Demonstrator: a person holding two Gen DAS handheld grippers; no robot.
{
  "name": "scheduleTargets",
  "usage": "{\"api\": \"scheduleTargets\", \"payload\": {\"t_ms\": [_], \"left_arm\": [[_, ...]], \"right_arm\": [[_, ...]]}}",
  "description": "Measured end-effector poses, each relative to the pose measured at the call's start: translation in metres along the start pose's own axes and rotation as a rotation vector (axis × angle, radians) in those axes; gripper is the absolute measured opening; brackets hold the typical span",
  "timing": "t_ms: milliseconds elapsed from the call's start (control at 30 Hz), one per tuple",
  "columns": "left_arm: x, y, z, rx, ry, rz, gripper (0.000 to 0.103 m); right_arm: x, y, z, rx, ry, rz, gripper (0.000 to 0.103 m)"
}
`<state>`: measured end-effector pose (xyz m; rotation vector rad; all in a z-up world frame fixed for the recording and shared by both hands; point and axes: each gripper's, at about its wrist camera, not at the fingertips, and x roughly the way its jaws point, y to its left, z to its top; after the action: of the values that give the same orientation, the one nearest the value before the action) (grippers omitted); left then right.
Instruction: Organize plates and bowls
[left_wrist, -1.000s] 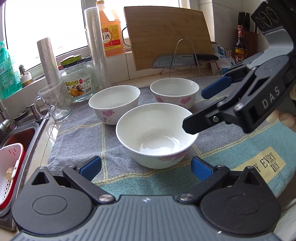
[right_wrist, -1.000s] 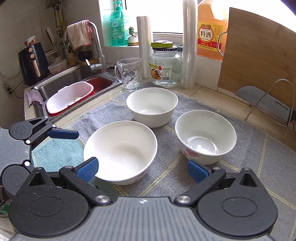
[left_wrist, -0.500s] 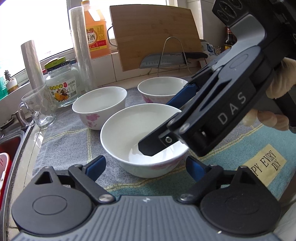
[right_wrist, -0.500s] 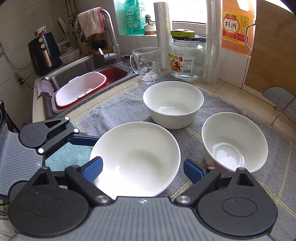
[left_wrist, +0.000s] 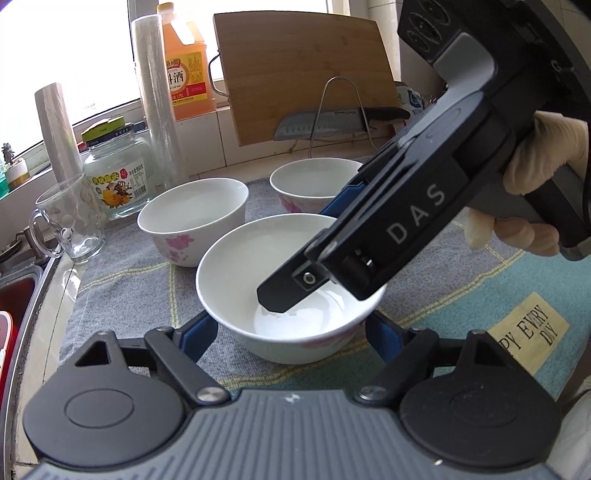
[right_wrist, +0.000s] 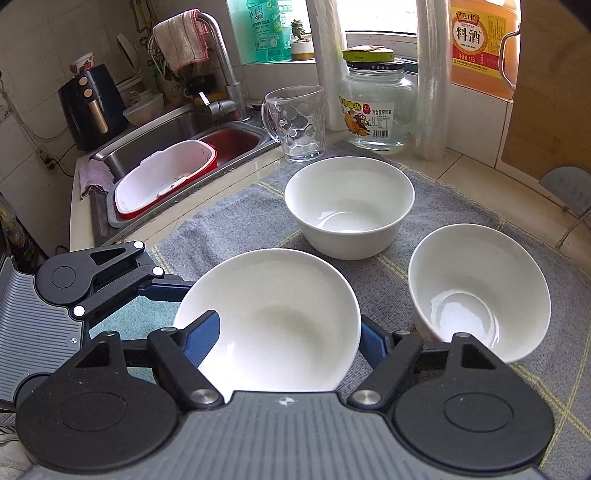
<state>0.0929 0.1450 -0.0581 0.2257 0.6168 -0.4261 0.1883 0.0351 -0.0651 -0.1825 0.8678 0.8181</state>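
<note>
Three white bowls stand on a grey checked cloth (left_wrist: 122, 280). The near bowl (left_wrist: 258, 258) lies between the blue pads of my left gripper (left_wrist: 291, 325), whose jaws are closing and stand close to its sides low down. My right gripper (right_wrist: 288, 339), held by a gloved hand (left_wrist: 535, 162), comes in from the right with closing jaws. One of its fingers (left_wrist: 284, 295) is inside this bowl (right_wrist: 280, 306) and the other is beyond the far wall. No pad is plainly pressing. A flowered bowl (left_wrist: 192, 218) and a third bowl (left_wrist: 314, 181) stand behind.
A glass mug (left_wrist: 70, 218), a jar (left_wrist: 118, 173) and two film rolls stand at the cloth's far left. The sink (right_wrist: 173, 125) with a red-and-white basket (right_wrist: 166, 177) lies further left. A cutting board (left_wrist: 306, 74) and a knife on a wire rack (left_wrist: 332, 122) are behind.
Both grippers' jaws have narrowed around the near bowl. My right gripper has swung down and left, so one finger now sits inside that bowl.
</note>
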Motion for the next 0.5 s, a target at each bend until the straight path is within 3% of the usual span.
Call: {"api": "scheduleTargets", "payload": {"t_ms": [500], "left_arm": [[-0.004, -0.006, 0.008, 0.007, 0.028, -0.027, 0.087]], "right_arm": [[-0.018, -0.003, -0.004, 0.034, -0.013, 0.034, 0.084]]}}
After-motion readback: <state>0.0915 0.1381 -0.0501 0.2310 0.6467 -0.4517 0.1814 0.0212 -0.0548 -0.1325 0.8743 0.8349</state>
